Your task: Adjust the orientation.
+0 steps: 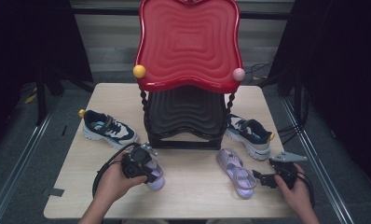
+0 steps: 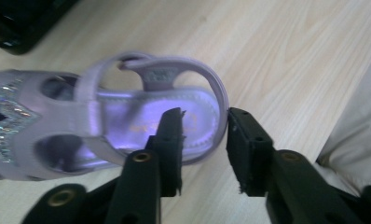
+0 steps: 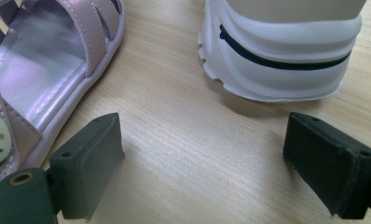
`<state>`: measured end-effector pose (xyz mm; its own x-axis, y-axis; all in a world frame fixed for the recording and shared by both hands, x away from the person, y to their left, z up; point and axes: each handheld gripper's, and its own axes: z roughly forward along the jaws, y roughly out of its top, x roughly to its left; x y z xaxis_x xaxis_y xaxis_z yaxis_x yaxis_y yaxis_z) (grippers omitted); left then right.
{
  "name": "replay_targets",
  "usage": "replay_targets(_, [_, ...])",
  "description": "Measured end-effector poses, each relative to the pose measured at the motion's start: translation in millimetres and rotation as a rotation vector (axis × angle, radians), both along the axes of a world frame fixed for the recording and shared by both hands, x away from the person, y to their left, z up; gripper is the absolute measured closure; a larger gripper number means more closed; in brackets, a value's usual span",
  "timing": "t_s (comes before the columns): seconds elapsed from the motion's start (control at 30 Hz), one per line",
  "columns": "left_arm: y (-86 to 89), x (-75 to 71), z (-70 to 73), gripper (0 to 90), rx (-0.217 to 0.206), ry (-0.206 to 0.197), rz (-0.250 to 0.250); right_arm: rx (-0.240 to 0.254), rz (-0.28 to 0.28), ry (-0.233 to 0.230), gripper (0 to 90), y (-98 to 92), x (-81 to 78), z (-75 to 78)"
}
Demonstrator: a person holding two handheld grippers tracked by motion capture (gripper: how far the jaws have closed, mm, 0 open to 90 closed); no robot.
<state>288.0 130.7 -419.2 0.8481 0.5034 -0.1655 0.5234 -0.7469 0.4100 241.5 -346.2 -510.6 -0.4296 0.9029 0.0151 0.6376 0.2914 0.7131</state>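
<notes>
Four shoes [image 1: 110,129] on a pale wooden table [image 1: 193,196]; dark surrounding room.

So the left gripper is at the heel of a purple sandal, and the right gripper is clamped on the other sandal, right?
Not quite. The left gripper is at the heel of a purple sandal, but the right gripper isn't clamped on anything: the right gripper view shows its jaws wide open over bare table, with the other sandal just beside one jaw.

Left tongs [image 2: 204,144] parted, right tongs [image 3: 202,168] wide
</notes>
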Motion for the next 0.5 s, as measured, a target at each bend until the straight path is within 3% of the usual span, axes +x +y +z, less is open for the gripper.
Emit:
replay_targets(0.03, [5.3, -0.7, 4.5, 60.9, -0.034, -0.02, 0.033, 0.001, -0.002, 0.003, 11.1, 0.2, -0.2, 0.1])
replay_targets(0.07, [5.3, -0.7, 4.5, 58.0, -0.034, -0.02, 0.033, 0.001, -0.002, 0.003, 11.1, 0.2, -0.2, 0.1])
replay_targets(0.2, [21.3, -1.1, 15.4, 50.5, -0.092, -0.084, 0.126, 0.0, -0.001, 0.002, 11.1, 0.1, -0.2, 0.1])
replay_targets(0.27, [27.5, -1.4, 15.9, 46.3, -0.077, -0.155, 0.186, -0.001, 0.0, 0.0, 11.0, -0.1, 0.1, 0.0])
replay_targets(0.37, [33.7, 1.4, 8.9, 44.5, -0.094, -0.189, 0.251, 0.001, 0.004, 0.0, 11.0, -0.4, 0.7, 0.0])
replay_targets(0.5, [34.7, 3.9, -8.6, 41.6, -0.078, -0.175, 0.281, 0.0, 0.005, 0.0, 11.0, -0.4, 0.7, 0.0])
